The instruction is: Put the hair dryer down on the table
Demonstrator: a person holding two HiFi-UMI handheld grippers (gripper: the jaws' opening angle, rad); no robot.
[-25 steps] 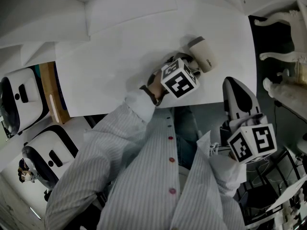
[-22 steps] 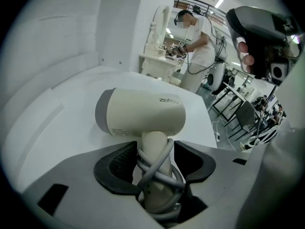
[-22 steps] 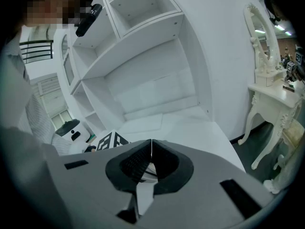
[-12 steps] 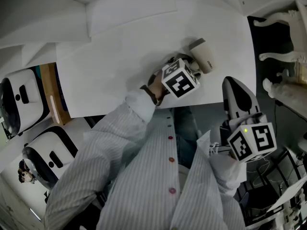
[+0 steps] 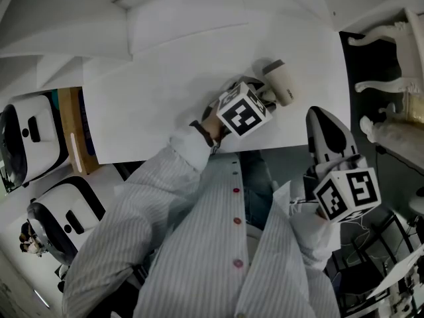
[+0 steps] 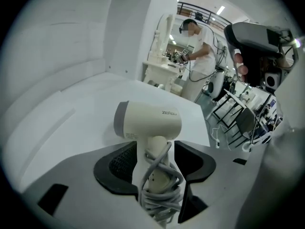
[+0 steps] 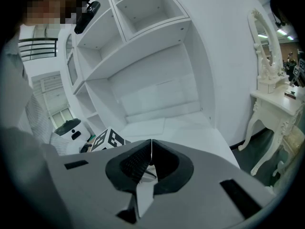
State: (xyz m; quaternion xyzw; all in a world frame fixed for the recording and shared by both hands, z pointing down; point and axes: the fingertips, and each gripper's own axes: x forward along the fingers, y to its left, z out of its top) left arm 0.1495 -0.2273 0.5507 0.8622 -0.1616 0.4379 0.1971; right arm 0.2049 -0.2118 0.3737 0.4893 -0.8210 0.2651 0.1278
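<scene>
Two tongs in use, both held by one person in a striped shirt (image 5: 218,244).

White table (image 5: 165,98) runs under white shelves (image 7: 143,32).

Dryer (image 6: 147,120) rests on the table, towards its right end in the head view. Cream body with a grey end cap. The barrel is down on the surface and lies crosswise to the tongs; the handle points back at them.

Left tongs (image 6: 157,160) reach over the near table edge, tilted down at the dryer. Jaws wide apart and just been opening. The dryer handle stands between them. A clear gap shows on the right pad's side; the left pad (image 6: 125,162) is just beside the handle. No squeeze seen.

Right tongs (image 7: 151,161) are off the table, beyond its near edge and well apart from the dryer. Jaws together along a thin line, with nothing between them.

Grey cord (image 6: 159,194) is wound in loops round the handle, bunched at its near end between the left pads.
</scene>
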